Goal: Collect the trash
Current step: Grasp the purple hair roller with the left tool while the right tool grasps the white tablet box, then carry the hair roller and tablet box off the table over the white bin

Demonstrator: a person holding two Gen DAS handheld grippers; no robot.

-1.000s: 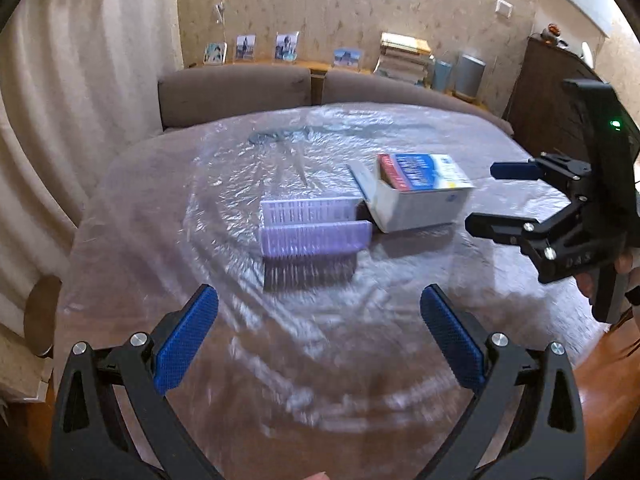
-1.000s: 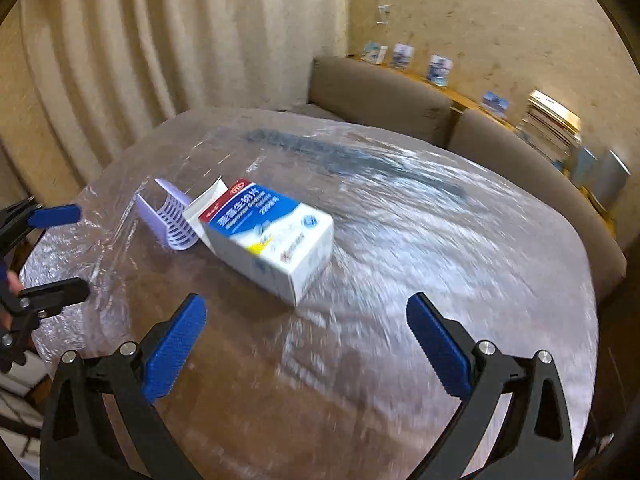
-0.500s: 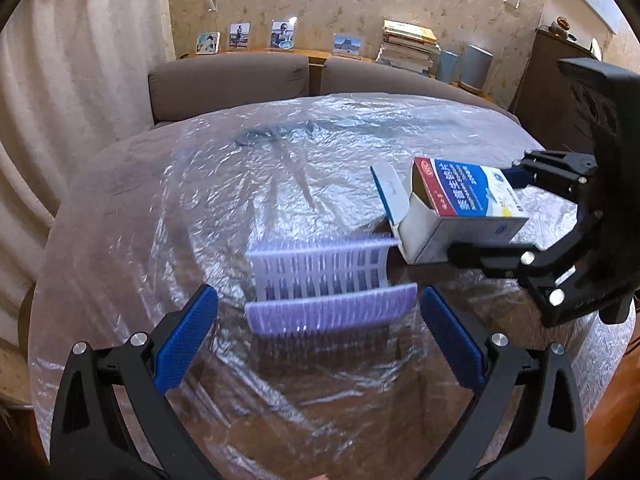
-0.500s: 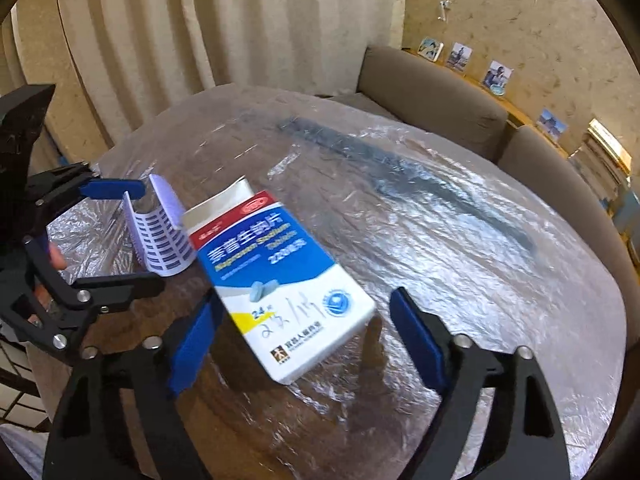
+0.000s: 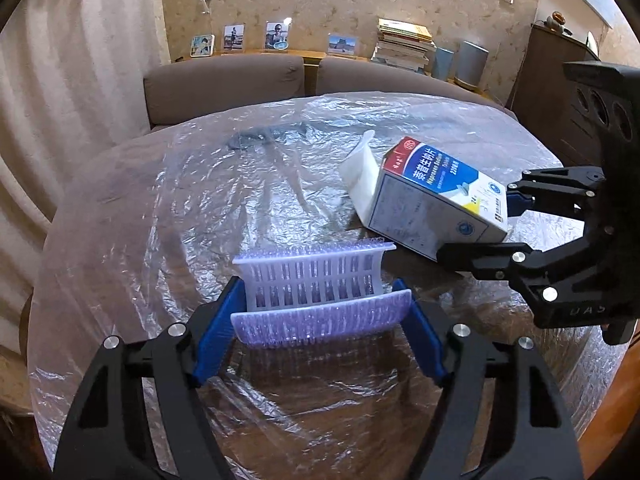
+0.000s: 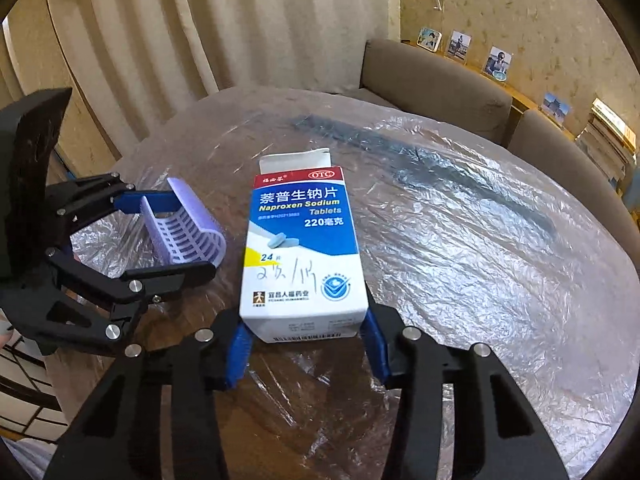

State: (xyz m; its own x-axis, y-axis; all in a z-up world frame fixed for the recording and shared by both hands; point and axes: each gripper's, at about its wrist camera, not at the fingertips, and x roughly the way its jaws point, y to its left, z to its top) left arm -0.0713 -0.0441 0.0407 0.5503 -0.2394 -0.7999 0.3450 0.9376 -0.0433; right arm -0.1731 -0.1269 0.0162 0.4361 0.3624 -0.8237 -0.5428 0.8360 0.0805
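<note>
At the bottom of the left wrist view, the left gripper (image 5: 320, 320) has its blue pads (image 5: 218, 332) closing in on the two ends of a lilac plastic comb-like tray (image 5: 316, 296), which lies low in the middle of the frame; the pads sit against its curved ends, so the tray is pinched between the jaws at a medium width. Just beyond the tray, to the right of centre, the medicine box (image 5: 436, 196) lies tilted with its white flap open toward the upper left, and the right gripper (image 5: 480, 224) reaches in from the right edge with a finger on either side of the box's near end. In the right wrist view, the same right gripper (image 6: 306, 344) fills the bottom of the frame, its jaws closing narrow with the blue pads pressed on both sides of the box (image 6: 304, 248), whose blue and white face carries printed and handwritten text. To the left, the left gripper (image 6: 168, 236) straddles the lilac tray (image 6: 184, 232). Everything rests on a round table covered in crinkled clear plastic sheet (image 6: 480, 240). Further back stand a brown sofa (image 5: 224, 84), pale curtains (image 6: 240, 20) and a shelf with small photos (image 5: 276, 36) and stacked books (image 5: 404, 48).
</note>
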